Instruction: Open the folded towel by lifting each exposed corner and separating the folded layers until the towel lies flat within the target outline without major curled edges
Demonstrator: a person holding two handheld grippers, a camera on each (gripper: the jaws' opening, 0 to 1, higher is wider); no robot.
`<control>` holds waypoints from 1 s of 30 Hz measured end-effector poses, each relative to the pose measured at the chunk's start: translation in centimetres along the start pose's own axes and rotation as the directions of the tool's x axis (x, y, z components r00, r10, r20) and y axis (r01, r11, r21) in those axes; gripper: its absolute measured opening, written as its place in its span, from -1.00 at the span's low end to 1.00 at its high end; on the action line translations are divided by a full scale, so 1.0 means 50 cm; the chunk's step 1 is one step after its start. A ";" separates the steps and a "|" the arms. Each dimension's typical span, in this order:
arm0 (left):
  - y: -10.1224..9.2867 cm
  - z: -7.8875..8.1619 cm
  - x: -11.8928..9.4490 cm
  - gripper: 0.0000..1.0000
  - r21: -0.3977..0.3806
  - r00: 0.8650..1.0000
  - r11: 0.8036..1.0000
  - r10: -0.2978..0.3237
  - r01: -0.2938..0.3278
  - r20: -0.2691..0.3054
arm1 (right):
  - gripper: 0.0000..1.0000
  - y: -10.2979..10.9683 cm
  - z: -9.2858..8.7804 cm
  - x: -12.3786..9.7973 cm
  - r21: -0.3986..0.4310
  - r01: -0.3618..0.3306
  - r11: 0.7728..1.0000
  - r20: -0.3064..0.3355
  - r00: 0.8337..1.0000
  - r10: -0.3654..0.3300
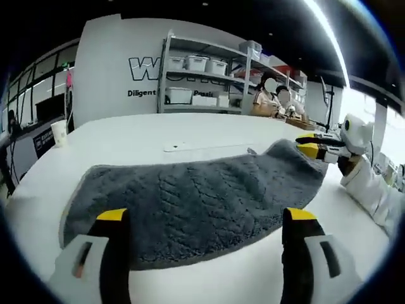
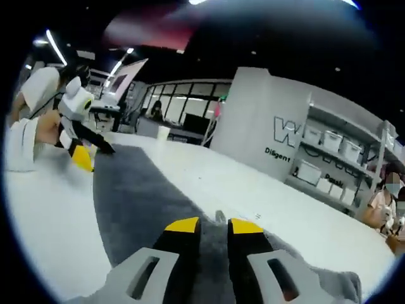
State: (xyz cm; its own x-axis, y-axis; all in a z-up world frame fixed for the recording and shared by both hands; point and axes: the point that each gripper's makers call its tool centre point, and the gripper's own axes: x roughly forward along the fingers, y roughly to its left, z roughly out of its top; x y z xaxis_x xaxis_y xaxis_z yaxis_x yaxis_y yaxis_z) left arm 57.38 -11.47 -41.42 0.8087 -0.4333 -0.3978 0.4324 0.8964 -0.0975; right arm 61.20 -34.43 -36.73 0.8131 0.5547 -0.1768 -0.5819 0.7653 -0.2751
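**Desk:** Where does the towel lie?

**Photographer:** The grey towel (image 1: 196, 202) lies spread lengthwise on the white table (image 1: 139, 142), just ahead of the left gripper (image 1: 205, 218). Its far end rises in a peak where the right gripper (image 1: 316, 149) meets it. A paper cup (image 1: 59, 133) stands well apart at the table's edge, with shelving (image 1: 209, 73) holding storage bins beyond.

**Desk:** And the tongs?

**Photographer:** The left pair stands with jaws wide apart, holding nothing, above the near edge of the cloth. In the right gripper view, the right gripper (image 2: 214, 226) has its yellow-tipped jaws drawn close, a narrow gap between them, with the towel (image 2: 136, 190) bunched beneath and around them. It looks clamped on that end of the cloth, judging by the lifted peak seen from the other side. The left gripper (image 2: 85, 152) shows at the towel's opposite end, near a person's white sleeve (image 2: 22, 149).

**Desk:** How will the cloth handle?

**Photographer:** Soft and limp, by its look: thick pile, draping folds, no stiffness. It should be light, and will likely sag and curl when raised, dragging on the table. The best hold appears to be a corner or the outer edge of a single layer, pinched shallowly so the layers beneath stay down.

**Desk:** Is it flat?

**Photographer:** Not yet; the raised end is rumpled. No target outline can be made out.
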 end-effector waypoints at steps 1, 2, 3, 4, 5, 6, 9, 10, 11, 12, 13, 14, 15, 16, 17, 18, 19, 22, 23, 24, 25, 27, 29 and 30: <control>0.004 0.002 -0.004 0.98 0.000 1.000 1.000 0.002 -0.002 0.003 | -0.76 -0.002 -0.002 0.016 0.020 0.007 1.000 -0.027 1.000 -0.007; 0.008 0.003 -0.006 0.97 -0.005 1.000 1.000 0.006 -0.006 0.006 | -0.73 0.003 -0.004 0.027 0.012 -0.004 1.000 -0.046 0.999 0.004; 0.013 0.003 -0.009 0.97 -0.010 1.000 1.000 0.010 -0.010 0.006 | -0.71 0.004 0.002 0.036 0.011 -0.007 1.000 -0.030 1.000 0.007; 0.019 0.003 -0.012 0.97 -0.015 1.000 1.000 0.011 -0.011 0.006 | -0.71 0.007 0.009 0.049 0.028 -0.004 1.000 -0.017 1.000 0.004; 0.022 0.004 -0.014 0.97 -0.021 1.000 1.000 0.012 -0.012 0.009 | -0.74 0.009 0.010 0.059 0.045 -0.001 0.999 -0.021 1.000 0.002; 0.025 0.004 -0.016 0.97 -0.029 1.000 1.000 0.013 -0.013 0.010 | -0.76 0.013 0.012 0.068 0.044 -0.003 0.999 -0.030 1.000 0.005; 0.036 0.009 -0.023 0.95 -0.043 1.000 0.999 0.021 -0.020 0.021 | -0.78 0.030 0.032 0.102 0.060 0.000 0.998 -0.031 1.000 0.002; 0.039 0.009 -0.026 0.95 -0.046 1.000 0.999 0.020 -0.019 0.021 | -0.77 0.039 0.040 0.111 0.068 -0.011 0.998 -0.024 1.000 0.012; 0.044 0.008 -0.030 0.95 -0.055 1.000 0.998 0.016 -0.015 0.018 | -0.76 0.052 0.050 0.128 0.081 -0.022 0.996 -0.019 1.000 0.024; 0.048 0.009 -0.032 0.95 -0.065 1.000 0.998 0.021 -0.019 0.021 | -0.74 0.062 0.056 0.139 0.093 -0.029 0.995 -0.016 0.999 0.031; 0.053 0.010 -0.035 0.95 -0.074 0.999 0.997 0.027 -0.025 0.026 | -0.70 0.075 0.063 0.150 0.106 -0.044 0.993 -0.008 0.999 0.045; 0.060 0.011 -0.039 0.94 -0.079 0.999 0.996 0.034 -0.032 0.031 | -0.66 0.086 0.066 0.161 0.112 -0.055 0.992 -0.012 0.998 0.057; 0.065 0.012 -0.042 0.94 -0.083 0.999 0.996 0.039 -0.036 0.032 | -0.64 0.098 0.066 0.178 0.117 -0.061 0.991 -0.029 0.997 0.065; 0.070 0.013 -0.046 0.94 -0.089 0.998 0.995 0.048 -0.044 0.036 | -0.66 0.106 0.063 0.193 0.119 -0.059 0.991 -0.053 0.996 0.065; 0.074 0.015 -0.049 0.94 -0.093 0.998 0.994 0.054 -0.050 0.042 | -0.69 0.110 0.058 0.200 0.116 -0.056 0.992 -0.077 0.995 0.065; 0.077 0.017 -0.051 0.94 -0.097 0.997 0.994 0.057 -0.052 0.047 | -0.74 0.116 0.062 0.209 0.103 -0.050 0.993 -0.069 0.996 0.057; 0.080 0.020 -0.054 0.93 -0.104 0.997 0.993 0.060 -0.054 0.057 | -0.78 0.119 0.060 0.214 0.096 -0.044 0.994 -0.076 0.996 0.052; 0.089 0.019 -0.056 0.92 -0.125 0.996 0.990 0.069 -0.061 0.062 | -0.69 0.141 0.041 0.221 0.178 -0.074 0.981 -0.100 0.991 0.093; 0.089 0.017 -0.055 0.91 -0.127 0.996 0.990 0.070 -0.062 0.060 | -0.65 0.144 0.031 0.221 0.198 -0.074 0.977 -0.117 0.988 0.098; 0.089 0.015 -0.055 0.91 -0.127 0.996 0.990 0.069 -0.062 0.055 | -0.64 0.143 0.019 0.219 0.205 -0.064 0.977 -0.140 0.986 0.094; 0.089 0.012 -0.055 0.91 -0.125 0.996 0.990 0.068 -0.061 0.050 | -0.66 0.141 0.008 0.217 0.200 -0.055 0.978 -0.163 0.983 0.088; 0.088 0.010 -0.055 0.91 -0.127 0.996 0.990 0.071 -0.065 0.046 | -0.72 0.135 -0.024 0.205 0.143 -0.040 0.989 -0.242 0.967 0.074; 0.087 0.010 -0.056 0.91 -0.126 0.996 0.990 0.070 -0.063 0.047 | -0.76 0.127 -0.039 0.197 0.133 -0.018 0.991 -0.274 0.960 0.054; 0.087 0.011 -0.057 0.91 -0.127 0.996 0.990 0.070 -0.064 0.049 | -0.78 0.128 -0.038 0.195 0.150 -0.023 0.988 -0.268 0.961 0.063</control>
State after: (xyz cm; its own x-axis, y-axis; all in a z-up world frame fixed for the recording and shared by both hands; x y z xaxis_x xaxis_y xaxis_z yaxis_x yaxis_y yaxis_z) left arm 57.18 -6.40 -40.19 0.8557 -0.3733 -0.3583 0.3261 0.9267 -0.1867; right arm 65.45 -24.75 -42.01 0.7496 0.4938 -0.4407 -0.5964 0.7927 -0.1264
